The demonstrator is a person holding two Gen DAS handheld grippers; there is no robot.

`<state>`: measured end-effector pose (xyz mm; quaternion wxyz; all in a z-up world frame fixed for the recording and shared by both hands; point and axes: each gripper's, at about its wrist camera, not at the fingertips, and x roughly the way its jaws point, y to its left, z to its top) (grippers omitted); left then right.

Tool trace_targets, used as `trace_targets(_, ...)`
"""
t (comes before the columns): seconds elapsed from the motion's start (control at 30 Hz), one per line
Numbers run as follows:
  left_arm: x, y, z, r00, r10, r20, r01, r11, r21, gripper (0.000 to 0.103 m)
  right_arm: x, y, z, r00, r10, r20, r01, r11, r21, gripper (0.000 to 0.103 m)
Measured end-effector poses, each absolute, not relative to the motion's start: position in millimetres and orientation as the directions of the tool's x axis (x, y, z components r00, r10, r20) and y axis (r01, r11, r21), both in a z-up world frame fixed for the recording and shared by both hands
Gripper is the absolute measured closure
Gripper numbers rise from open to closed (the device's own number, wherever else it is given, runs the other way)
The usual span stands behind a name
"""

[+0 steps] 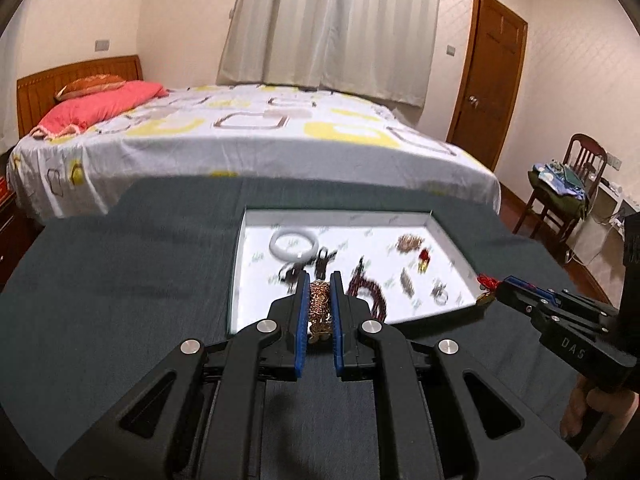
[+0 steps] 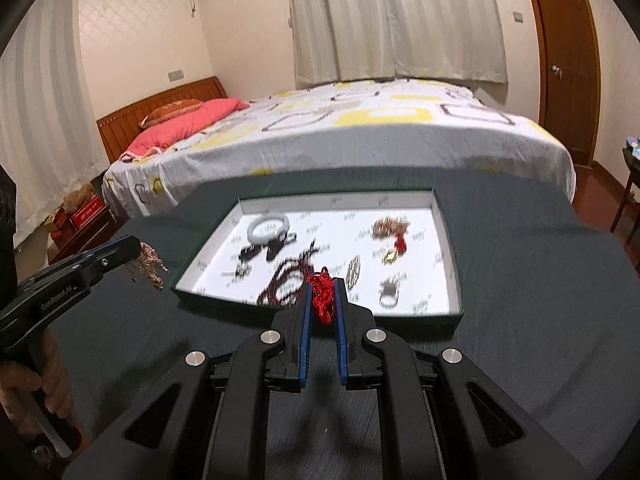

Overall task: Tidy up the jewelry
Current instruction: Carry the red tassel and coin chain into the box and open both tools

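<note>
Carrying: both grippers hold jewelry near the white tray [image 2: 448, 240].
Left gripper [image 1: 320, 300]: jaws closed on a gold chain [image 1: 319, 308], hanging at the tray's near left edge.
Right gripper [image 2: 322, 300]: jaws closed on a red cord [image 2: 323, 298], by the near rim.
Technique: probably lift clear of the rim, lower over bare tray floor away from the white bangle [image 2: 267, 226], then release.

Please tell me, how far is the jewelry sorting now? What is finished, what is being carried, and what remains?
Done: several pieces already lie in the white tray, including the white bangle and dark red beads.
In hand: the left hand-held gripper holds a gold chain; the right hand-held gripper holds a red cord.
Left: both pieces still need placing. No other loose jewelry shows on the dark cloth.
</note>
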<state>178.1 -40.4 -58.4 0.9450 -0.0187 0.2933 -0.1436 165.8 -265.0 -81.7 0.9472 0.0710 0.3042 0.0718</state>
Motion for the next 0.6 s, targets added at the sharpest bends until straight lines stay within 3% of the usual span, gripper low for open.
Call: trace_targets(0.6,214,-56,-30,0.840,-0.285,-0.462,0.267,0.958,-0.105,0.093,204,-286,-51,0.869,0.105,-0.483,-0.050,0.991,0.127,0.092)
